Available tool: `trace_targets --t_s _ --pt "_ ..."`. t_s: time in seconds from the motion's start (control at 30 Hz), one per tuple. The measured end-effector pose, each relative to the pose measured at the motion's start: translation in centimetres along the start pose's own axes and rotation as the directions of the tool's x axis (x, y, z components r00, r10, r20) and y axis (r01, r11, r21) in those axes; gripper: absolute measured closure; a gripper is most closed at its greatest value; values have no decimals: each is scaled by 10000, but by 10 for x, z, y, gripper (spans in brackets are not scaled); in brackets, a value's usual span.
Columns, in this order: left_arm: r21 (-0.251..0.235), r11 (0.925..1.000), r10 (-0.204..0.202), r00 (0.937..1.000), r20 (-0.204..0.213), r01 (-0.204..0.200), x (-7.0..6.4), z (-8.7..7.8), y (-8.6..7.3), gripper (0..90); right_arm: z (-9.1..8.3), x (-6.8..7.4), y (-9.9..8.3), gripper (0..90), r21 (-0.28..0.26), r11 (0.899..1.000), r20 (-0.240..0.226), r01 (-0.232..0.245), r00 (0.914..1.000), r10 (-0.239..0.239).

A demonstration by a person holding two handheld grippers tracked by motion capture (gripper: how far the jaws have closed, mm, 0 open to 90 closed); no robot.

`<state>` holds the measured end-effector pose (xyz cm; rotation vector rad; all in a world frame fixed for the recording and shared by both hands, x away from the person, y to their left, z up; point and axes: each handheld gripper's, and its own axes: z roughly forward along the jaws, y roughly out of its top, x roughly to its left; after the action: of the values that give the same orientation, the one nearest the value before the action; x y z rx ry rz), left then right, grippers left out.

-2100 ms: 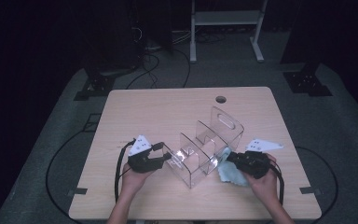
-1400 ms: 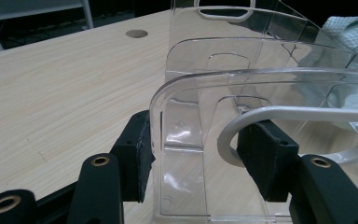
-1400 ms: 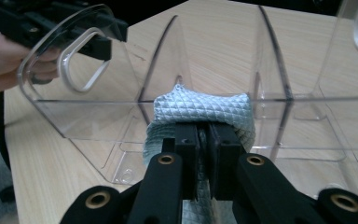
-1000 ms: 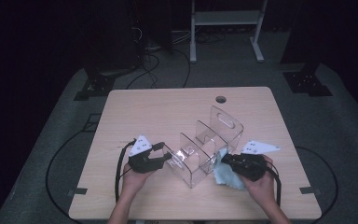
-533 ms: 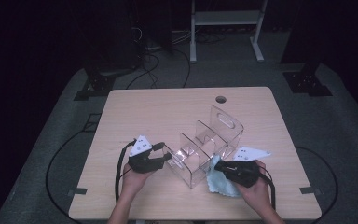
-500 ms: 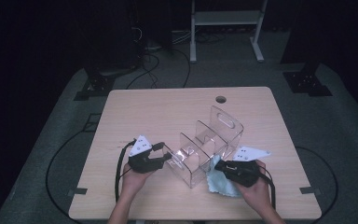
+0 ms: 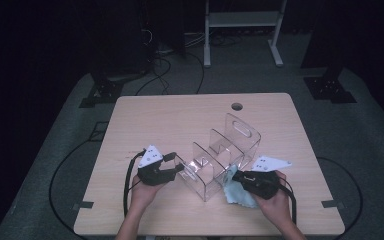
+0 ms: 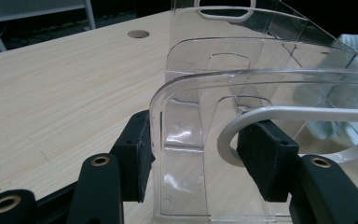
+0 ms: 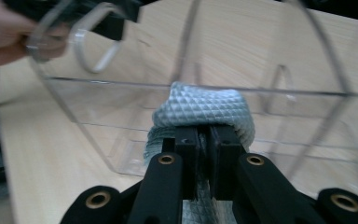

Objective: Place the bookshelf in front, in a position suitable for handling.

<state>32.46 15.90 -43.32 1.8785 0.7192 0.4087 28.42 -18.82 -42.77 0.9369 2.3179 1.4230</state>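
A clear acrylic organizer [image 7: 223, 152] with several upright dividers stands mid-table. My left gripper [image 7: 174, 168] grips its near-left end panel [image 8: 186, 140]. One pad [image 8: 139, 154] presses the panel's outer edge, and the other sits at the white-rimmed handle cutout [image 8: 279, 114]. My right gripper [image 7: 236, 176] is at the organizer's near-right side, shut on a light blue textured cloth [image 7: 239, 194]. In the right gripper view the cloth [image 9: 200, 108] bulges over the closed gripper [image 9: 204, 135] and lies against the clear wall [image 9: 121, 98].
The wooden table [image 7: 180, 120] has a round cable hole [image 7: 237, 106] at the back. Cables trail from both grippers toward the near edge. A white frame [image 7: 240, 20] and dark stand bases [image 7: 330, 87] sit on the floor beyond the table.
My right gripper has slid left and nearer along the organizer's side, taking the cloth with it. The left gripper and the organizer have stayed put.
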Motion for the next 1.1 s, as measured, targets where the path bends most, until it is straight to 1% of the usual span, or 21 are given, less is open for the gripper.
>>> trace_targets --t_s 0.03,0.07,0.1,0.13,0.2,0.23,0.3,0.33,0.37,0.47,0.53,0.57,0.63,0.7,0.73,0.77,0.8,0.9,0.93,1.0,1.1 --pt "10 10000 1 10000 8 -1 0 0 0 465 -1 -3 -1 836 19 10000 127 -75 9999 74" --pt "19 10000 16 10000 13 -16 -1 0 0 465 -1 -5 -3 836 27 9999 161 -148 9998 148" --pt "16 10000 7 10000 15 -7 0 0 0 465 0 -4 -4 836 6 9998 112 -213 9997 213" --pt "9 10000 1 10000 14 -1 0 0 0 465 1 -2 -4 836 63 9998 -31 -190 9998 191" --pt "0 10000 -57 10000 -35 57 0 0 0 465 6 9 -4 835 155 9999 -374 -8 9993 14" --pt "3 10000 -82 10000 -16 82 1 -1 0 465 9 17 -3 835 249 9993 -398 271 9989 -261" --pt "2 10000 -77 10000 -15 77 1 -1 0 465 10 19 -2 836 291 9988 -517 406 9979 -391" --pt "-1 10000 -59 10000 -14 59 1 -1 0 465 10 17 -2 836 269 9989 -524 384 9979 -370" --pt "9 10000 -36 10000 -9 36 1 -1 0 465 8 13 -2 837 233 9993 -435 290 9987 -280" --pt "21 10000 21 10000 -6 -21 0 -1 0 465 4 0 -6 836 186 9998 20 -123 9999 122" --pt "22 10000 13 10000 -2 -13 0 0 0 465 4 -2 -8 836 173 9995 -36 -251 9997 252" --pt "17 10000 5 10000 -7 -4 -1 0 0 464 5 1 -7 837 168 9996 -129 -221 9997 223" --pt "-1 10000 -56 10000 -13 56 0 -1 0 464 8 13 -5 837 217 9998 -460 49 9989 -39" --pt "8 10000 -53 10000 -5 53 0 -1 0 464 12 25 -2 837 252 9983 -805 525 9955 -503" --pt "8 10000 -76 10000 -1 76 1 -1 0 465 12 27 -2 837 280 9975 -784 649 9950 -625" --pt "5 10000 -67 10000 2 67 1 -1 0 464 12 26 -1 838 278 9973 -800 684 9946 -660" --pt "6 10000 -51 10000 -9 51 0 -1 0 465 12 23 -2 838 269 9978 -824 603 9949 -579" --pt "26 10000 27 10000 -5 -27 0 -1 0 464 9 13 -5 838 277 9992 -400 280 9988 -269" --pt "22 10000 23 10000 -7 -23 0 -1 0 464 8 12 -6 837 264 9994 -433 201 9989 -190" --pt "14 10000 -21 10000 -7 21 0 -1 0 464 10 17 -5 838 260 9993 -541 273 9982 -259" --pt "23 10000 -85 10000 -8 85 0 -1 0 464 17 34 -3 837 360 9970 -1047 678 9925 -637"
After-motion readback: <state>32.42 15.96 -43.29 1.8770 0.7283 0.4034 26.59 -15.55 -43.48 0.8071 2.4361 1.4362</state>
